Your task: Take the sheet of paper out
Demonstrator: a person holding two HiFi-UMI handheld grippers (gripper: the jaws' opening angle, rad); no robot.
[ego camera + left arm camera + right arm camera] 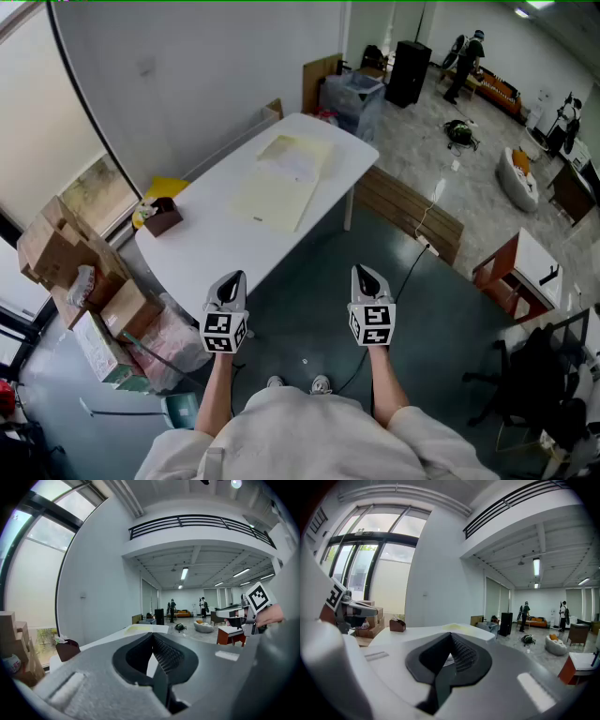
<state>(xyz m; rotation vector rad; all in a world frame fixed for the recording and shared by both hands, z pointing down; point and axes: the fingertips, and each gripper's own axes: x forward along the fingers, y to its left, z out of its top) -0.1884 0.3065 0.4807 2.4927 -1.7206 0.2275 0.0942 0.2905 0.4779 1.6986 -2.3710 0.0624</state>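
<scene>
1. Two grippers: left gripper (pixel 231 281) at seven o'clock, right gripper (pixel 366 275) at five o'clock.
2. One white table (pixel 211 246), centre.
3. Two pale yellow folders: near folder (pixel 275 202), far folder (pixel 284 145), twelve o'clock.
4. One sheet of paper (pixel 300 167).
5. One brown tissue box (pixel 161 217), nine o'clock.
6. Two distant people: first person (pixel 466 61), second person (pixel 565 122), two o'clock.
7. One black speaker (pixel 408 73), one o'clock.

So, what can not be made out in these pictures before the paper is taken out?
- Sheets on the table: head view, too small to tell how many, or whether one lies inside a cover.
- Table top, gripper views: mostly hidden behind the left tool and the right tool.
- Dark thing on the far floor: head view, too small to name.
</scene>
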